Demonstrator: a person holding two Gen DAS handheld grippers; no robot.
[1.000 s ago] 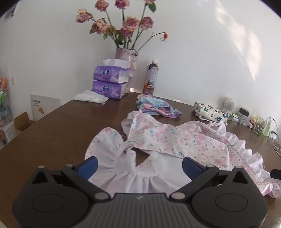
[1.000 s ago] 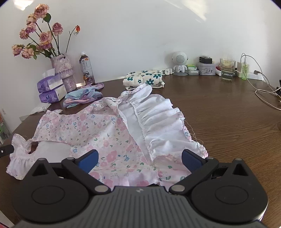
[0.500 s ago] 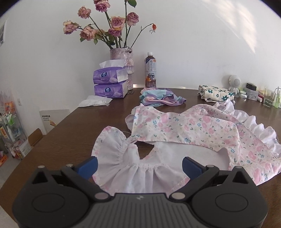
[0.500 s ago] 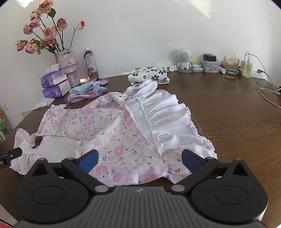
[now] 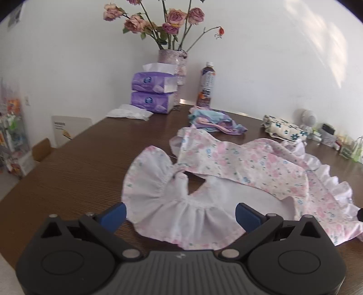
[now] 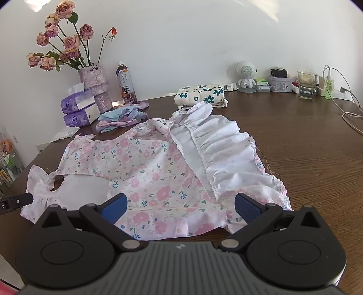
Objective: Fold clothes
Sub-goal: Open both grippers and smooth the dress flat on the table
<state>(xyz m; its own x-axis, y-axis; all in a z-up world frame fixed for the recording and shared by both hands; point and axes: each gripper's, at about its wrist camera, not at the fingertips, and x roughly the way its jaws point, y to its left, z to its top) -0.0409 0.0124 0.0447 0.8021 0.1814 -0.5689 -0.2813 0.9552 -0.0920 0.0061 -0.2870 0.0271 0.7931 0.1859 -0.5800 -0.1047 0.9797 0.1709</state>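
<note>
Hovering wide and empty at the desk's (image 5: 74, 163) near edge, the left claw (image 5: 180, 215) faces the floral dress's (image 5: 249, 163) ruffled sleeve, with the view now tilted and closer than before. From the right view, the right claw (image 6: 179, 207), equally wide and empty, has crept nearer the hem of the dress (image 6: 145, 163), which lies spread out with only its white-lined skirt turned back, so folding has barely begun.

Rose tops (image 5: 136, 1) cropped by upper edge, shelf clutter (image 5: 11, 136) blurred at left edge, bottle label (image 6: 126, 82) text unreadable
</note>
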